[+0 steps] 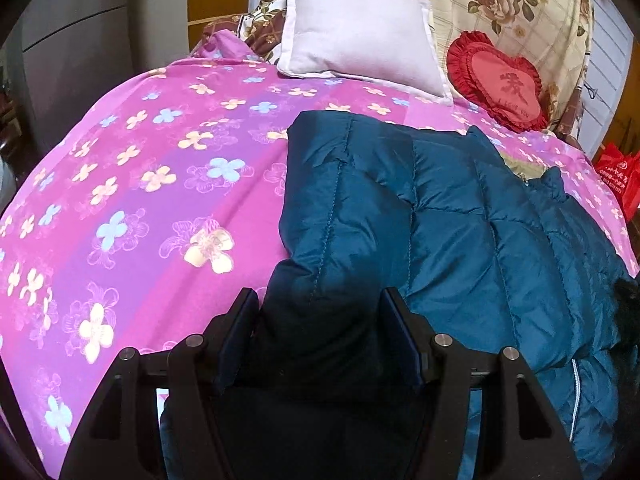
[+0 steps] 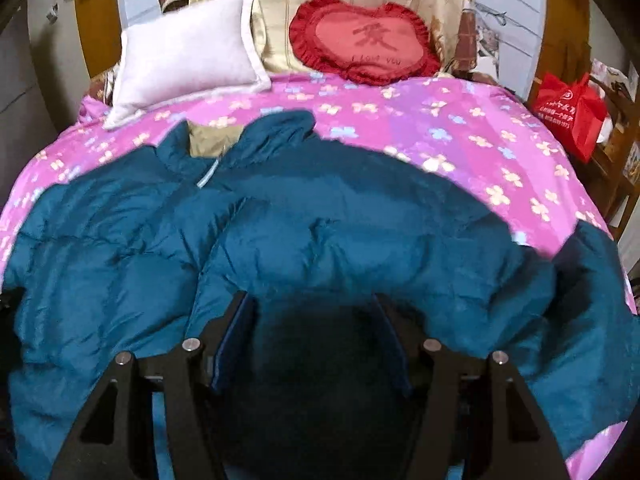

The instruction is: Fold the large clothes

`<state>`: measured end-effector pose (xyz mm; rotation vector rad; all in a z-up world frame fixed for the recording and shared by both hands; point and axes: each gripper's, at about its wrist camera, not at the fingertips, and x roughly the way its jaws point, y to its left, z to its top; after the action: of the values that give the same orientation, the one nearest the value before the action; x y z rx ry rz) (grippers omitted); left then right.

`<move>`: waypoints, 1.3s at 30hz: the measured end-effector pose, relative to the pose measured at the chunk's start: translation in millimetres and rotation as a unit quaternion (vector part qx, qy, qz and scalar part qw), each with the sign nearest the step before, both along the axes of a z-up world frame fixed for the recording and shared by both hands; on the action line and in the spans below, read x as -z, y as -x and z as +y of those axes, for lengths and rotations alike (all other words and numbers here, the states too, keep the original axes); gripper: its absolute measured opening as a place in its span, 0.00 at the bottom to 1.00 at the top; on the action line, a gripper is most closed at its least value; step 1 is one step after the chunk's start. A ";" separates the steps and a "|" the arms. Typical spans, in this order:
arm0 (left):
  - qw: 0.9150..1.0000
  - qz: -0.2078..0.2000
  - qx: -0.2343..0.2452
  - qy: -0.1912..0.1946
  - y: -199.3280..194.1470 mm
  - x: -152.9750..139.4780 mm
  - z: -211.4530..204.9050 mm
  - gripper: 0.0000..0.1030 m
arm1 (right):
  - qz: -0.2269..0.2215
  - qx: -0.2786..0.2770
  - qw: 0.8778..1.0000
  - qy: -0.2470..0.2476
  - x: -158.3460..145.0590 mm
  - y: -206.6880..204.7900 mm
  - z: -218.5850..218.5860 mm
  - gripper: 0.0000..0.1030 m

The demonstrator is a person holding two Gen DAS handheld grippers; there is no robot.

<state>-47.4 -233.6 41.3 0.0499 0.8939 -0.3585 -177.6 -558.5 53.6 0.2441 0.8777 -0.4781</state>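
Bunched between the left gripper [image 1: 320,300] fingers is a thick fold of one teal quilted puffer jacket [image 1: 460,220], and both pads press on its shiny, stitched fabric. Jacket padding also fills the right gripper [image 2: 314,304], though whether those jaws actually pinch it I cannot tell. Spread over a pink flowered bedspread [image 1: 140,160], the jacket covers the near side. Behind lie one plain white pillow [image 1: 360,32] and one red ruffled heart cushion [image 2: 366,40] reading "I love you".
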 end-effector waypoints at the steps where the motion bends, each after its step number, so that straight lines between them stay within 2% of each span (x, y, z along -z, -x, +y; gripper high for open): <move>1: 1.000 -0.001 0.000 -0.002 0.4 0.0 -0.4 0.41 | -0.006 0.003 1.000 0.006 -4.7 6.1 -1.7 0.62; 4: 1.000 -0.004 0.000 -0.006 0.9 0.4 -1.4 0.41 | -0.007 0.019 1.000 0.021 -10.3 27.8 -9.5 0.62; 8: 1.000 -0.009 0.001 -0.012 1.7 1.6 -3.3 0.42 | 0.017 0.037 0.999 0.006 8.8 40.2 -26.8 0.63; 10: 1.000 -0.011 0.001 -0.015 2.0 2.5 -3.9 0.43 | 0.009 0.034 0.999 -0.001 19.0 44.8 -29.8 0.63; 16: 1.000 -0.011 -0.001 -0.016 2.0 3.5 -4.0 0.46 | 0.010 0.028 0.999 0.026 29.1 43.3 -20.7 0.66; 21: 0.999 -0.029 0.001 -0.029 9.4 -6.1 -6.6 0.46 | 0.011 0.029 0.999 0.023 27.4 43.3 -19.8 0.66; 24: 0.998 -0.050 0.011 -0.023 17.8 -19.4 -8.9 0.46 | 0.017 0.037 0.999 0.027 19.8 47.9 -14.6 0.68; 27: 0.997 -0.077 0.019 -0.014 27.8 -34.6 -11.6 0.46 | -0.009 0.036 0.999 0.018 7.2 58.3 -4.3 0.77; 29: 0.996 -0.089 0.028 -0.012 33.6 -40.8 -14.1 0.46 | -0.023 0.035 0.999 0.006 0.7 61.3 2.0 0.78; 35: 0.995 -0.090 0.039 -0.027 36.0 -37.2 -22.1 0.46 | -0.013 0.016 1.000 0.014 -1.2 44.5 17.4 0.79; 39: 0.996 -0.075 0.038 -0.030 32.5 -28.0 -22.5 0.46 | -0.003 0.015 1.000 0.018 6.5 35.4 21.3 0.79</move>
<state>-79.9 -256.1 69.4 0.1646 0.7556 -0.3939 -213.0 -537.2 47.1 0.2253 0.8598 -0.5201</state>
